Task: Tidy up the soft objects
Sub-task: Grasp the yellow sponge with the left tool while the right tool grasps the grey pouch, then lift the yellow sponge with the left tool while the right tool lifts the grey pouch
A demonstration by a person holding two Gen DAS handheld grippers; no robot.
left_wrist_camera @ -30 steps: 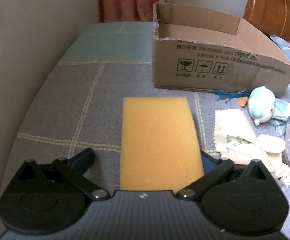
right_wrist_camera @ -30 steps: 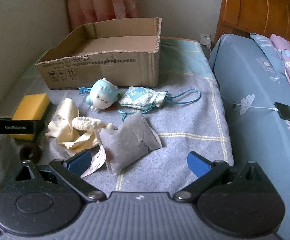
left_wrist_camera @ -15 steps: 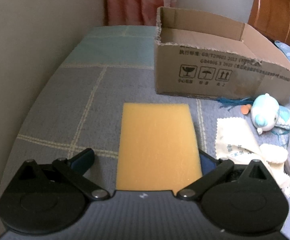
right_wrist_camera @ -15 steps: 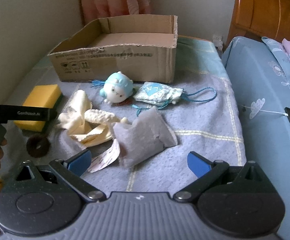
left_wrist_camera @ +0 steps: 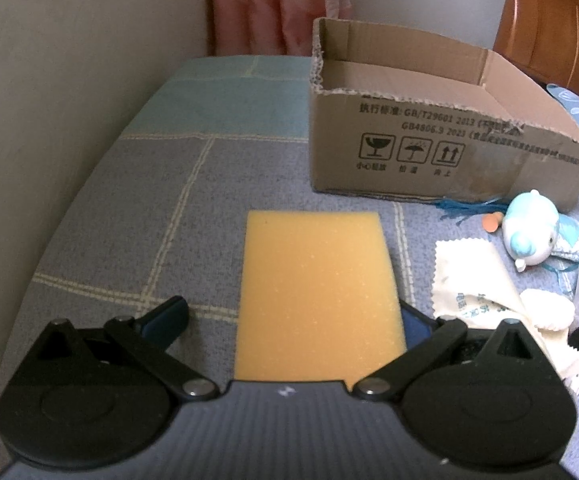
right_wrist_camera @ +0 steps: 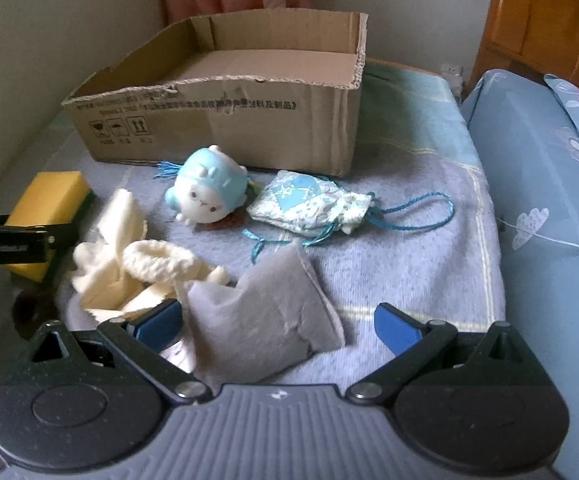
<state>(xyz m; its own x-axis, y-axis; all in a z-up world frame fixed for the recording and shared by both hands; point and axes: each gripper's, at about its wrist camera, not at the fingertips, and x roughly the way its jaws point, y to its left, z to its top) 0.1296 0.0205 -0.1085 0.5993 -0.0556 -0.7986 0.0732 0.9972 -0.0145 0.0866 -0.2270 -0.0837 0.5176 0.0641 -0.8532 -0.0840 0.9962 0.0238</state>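
Observation:
A yellow sponge lies on the grey checked blanket between the fingers of my open left gripper; its right edge is against the right pad, the left pad stands apart. The sponge also shows in the right wrist view. My right gripper is open, low over a grey pouch that lies between its fingers. An open cardboard box stands behind, also in the left wrist view. A blue-and-white plush, a blue drawstring bag and cream cloth lie in front of the box.
A wall runs along the left side. A blue bed with a phone and cable lies on the right. A wooden headboard stands at the back right. A dark hair tie lies at the left edge.
The right gripper moved forward and down toward the grey pouch, which now sits between its fingers. The left gripper stayed around the sponge, with the view shifted slightly.

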